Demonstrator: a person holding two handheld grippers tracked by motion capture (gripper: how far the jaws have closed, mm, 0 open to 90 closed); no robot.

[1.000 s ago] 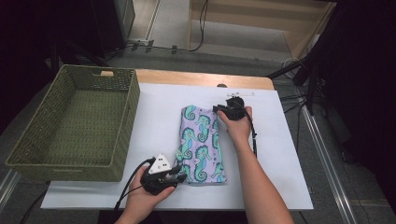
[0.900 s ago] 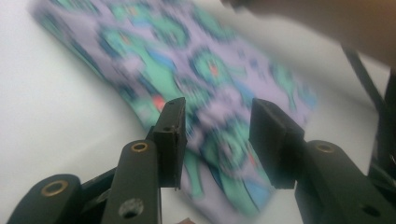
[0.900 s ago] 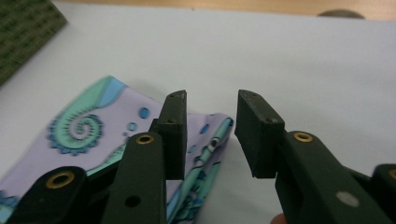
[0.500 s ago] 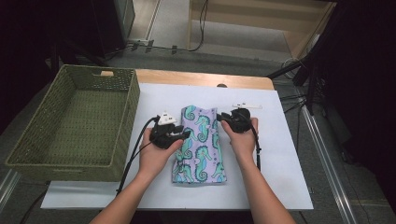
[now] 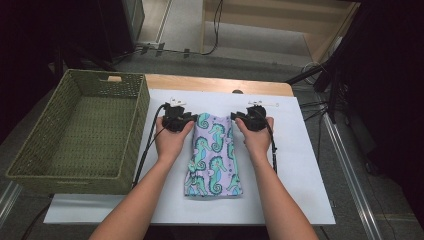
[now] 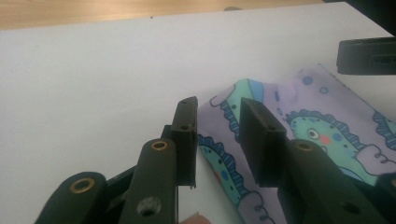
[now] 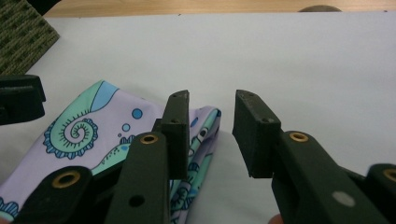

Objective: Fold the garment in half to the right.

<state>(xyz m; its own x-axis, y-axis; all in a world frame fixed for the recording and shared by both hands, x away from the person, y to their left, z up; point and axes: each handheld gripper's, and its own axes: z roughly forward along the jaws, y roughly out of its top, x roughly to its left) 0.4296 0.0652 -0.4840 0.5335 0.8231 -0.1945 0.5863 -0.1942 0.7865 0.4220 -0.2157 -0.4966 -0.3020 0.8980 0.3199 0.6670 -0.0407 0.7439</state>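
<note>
Both grippers, left (image 5: 186, 120) & right (image 5: 239, 118), are sitting open astride the cloth's (image 5: 214, 155) far corners, the left's jaws having just been closing w/ the edge between them; either risks pinching only the top layer, unfolding it.

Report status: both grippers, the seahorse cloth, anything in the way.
Left gripper at cloth's far left corner, jaws just closing, edge between, no pinch yet. Right gripper open at far right corner. Folded seahorse cloth flat on table. Basket left, clear.
</note>
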